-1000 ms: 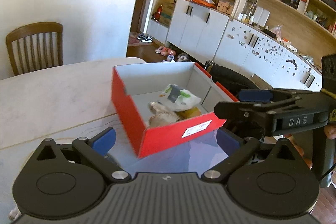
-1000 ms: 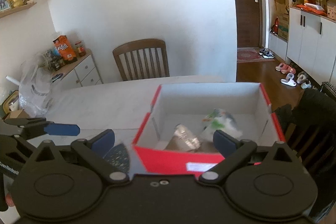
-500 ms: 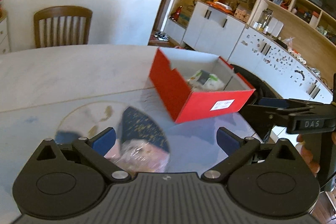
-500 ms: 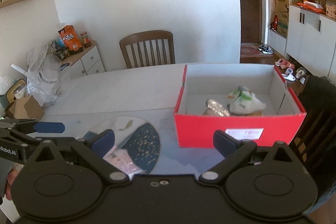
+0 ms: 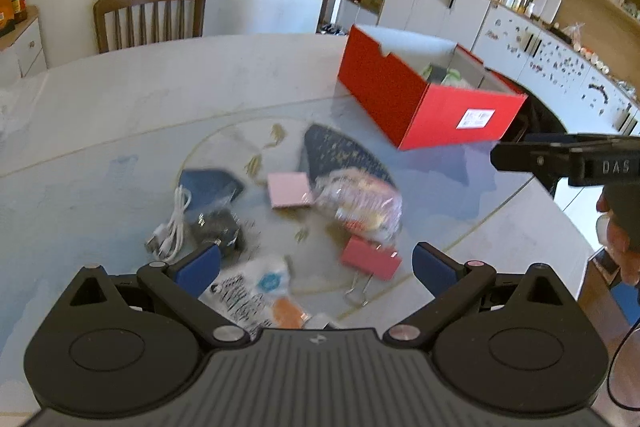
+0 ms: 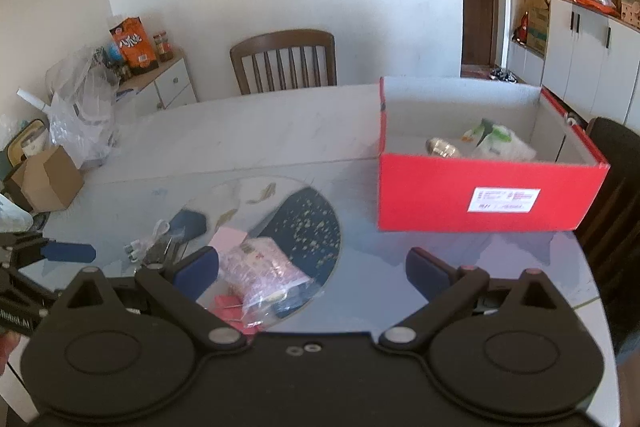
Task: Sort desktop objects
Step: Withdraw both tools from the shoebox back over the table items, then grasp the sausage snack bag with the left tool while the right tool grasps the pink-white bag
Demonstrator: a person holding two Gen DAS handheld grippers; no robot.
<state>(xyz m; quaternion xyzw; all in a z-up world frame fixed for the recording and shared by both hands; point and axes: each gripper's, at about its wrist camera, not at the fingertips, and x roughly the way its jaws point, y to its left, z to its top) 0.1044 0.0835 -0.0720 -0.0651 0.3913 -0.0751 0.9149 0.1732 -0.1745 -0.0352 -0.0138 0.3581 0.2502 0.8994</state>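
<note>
1. Left gripper (image 5: 316, 263): fingers spread wide, empty, above the table (image 5: 120, 99).
2. White cable (image 5: 172, 223), pink pad (image 5: 290, 189), clear snack bag (image 5: 360, 203) and pink binder clip (image 5: 370, 258): loose mid-table.
3. Red box (image 6: 480, 195): right side, packets inside.
4. Right gripper (image 6: 312, 273): fingers apart, empty.

Pale marble table (image 5: 168, 95) with a glass top. Far right on it, red shoebox (image 5: 424, 99), open. Nearer, clustered together: pink sticky-note pad (image 5: 289, 189), clear snack bag (image 5: 360, 205), pink binder clip (image 5: 370, 259), white cable (image 5: 172, 227), black pouch (image 5: 218, 227), white printed packet (image 5: 250, 291).
</note>
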